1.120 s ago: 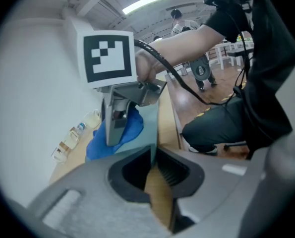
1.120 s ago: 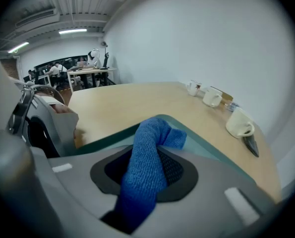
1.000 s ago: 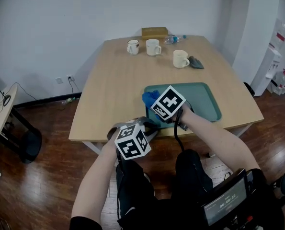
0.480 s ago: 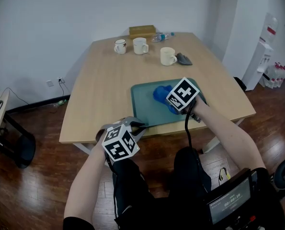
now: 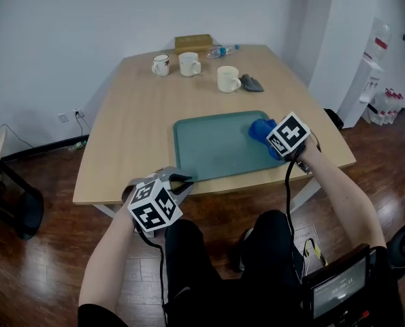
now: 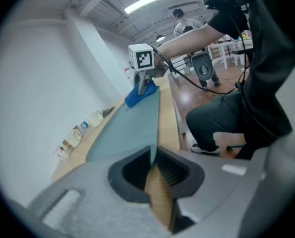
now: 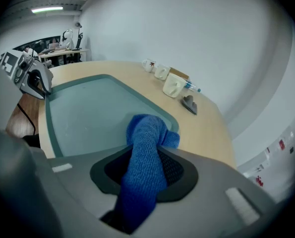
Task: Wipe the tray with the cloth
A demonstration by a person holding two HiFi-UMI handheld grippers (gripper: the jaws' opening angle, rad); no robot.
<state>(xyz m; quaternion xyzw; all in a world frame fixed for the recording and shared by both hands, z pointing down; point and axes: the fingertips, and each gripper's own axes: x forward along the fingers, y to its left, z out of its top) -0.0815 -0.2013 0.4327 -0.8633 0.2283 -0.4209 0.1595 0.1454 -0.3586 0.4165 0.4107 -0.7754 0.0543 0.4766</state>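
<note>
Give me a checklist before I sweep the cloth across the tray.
1. Grip of right claw on cloth: ok.
2. Hold of left claw on tray, at its near-left rim: ok.
3. Contact of cloth with tray, at its right end: ok.
4. Rest of tray bare of other things: ok.
5. Clearance of mugs from tray: ok.
6. Cleanness of tray: cannot tell.
</note>
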